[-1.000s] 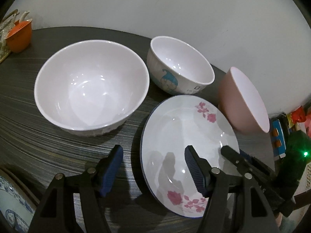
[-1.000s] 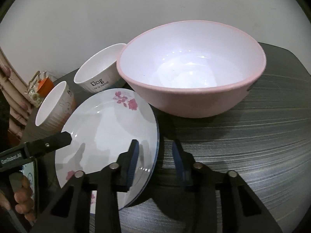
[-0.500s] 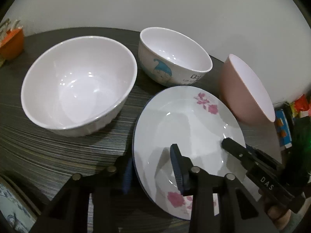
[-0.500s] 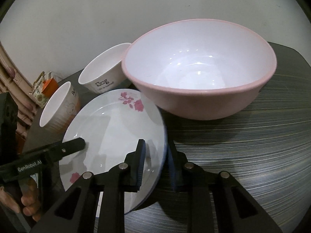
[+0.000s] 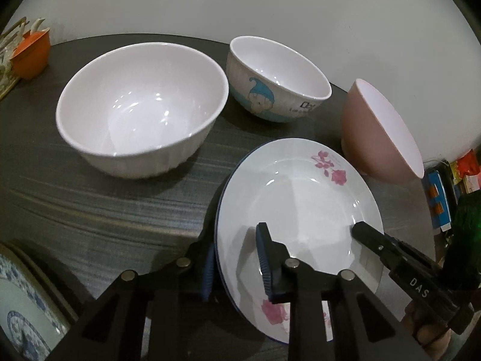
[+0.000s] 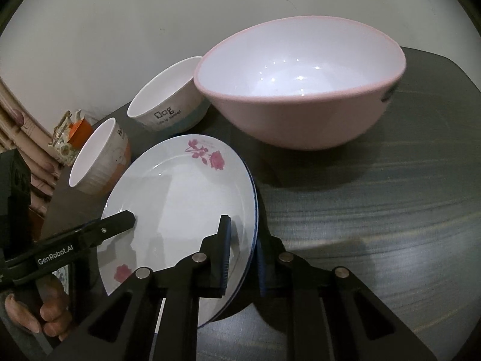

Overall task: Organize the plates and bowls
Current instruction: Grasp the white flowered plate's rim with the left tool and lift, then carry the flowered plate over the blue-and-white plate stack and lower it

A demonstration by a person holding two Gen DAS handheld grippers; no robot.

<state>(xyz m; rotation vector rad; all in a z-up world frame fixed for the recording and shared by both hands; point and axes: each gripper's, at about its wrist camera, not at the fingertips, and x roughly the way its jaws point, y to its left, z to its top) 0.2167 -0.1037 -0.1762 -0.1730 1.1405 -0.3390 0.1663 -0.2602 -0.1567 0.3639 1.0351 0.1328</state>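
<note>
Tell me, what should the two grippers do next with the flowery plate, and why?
Probably lift it together, straight up and level. The left gripper and the right gripper each pinch an opposite rim of the flowered plate, so it looks held on both sides. The pink bowl and the cartoon bowl stand close by, so a sideways slide might bump them.
</note>
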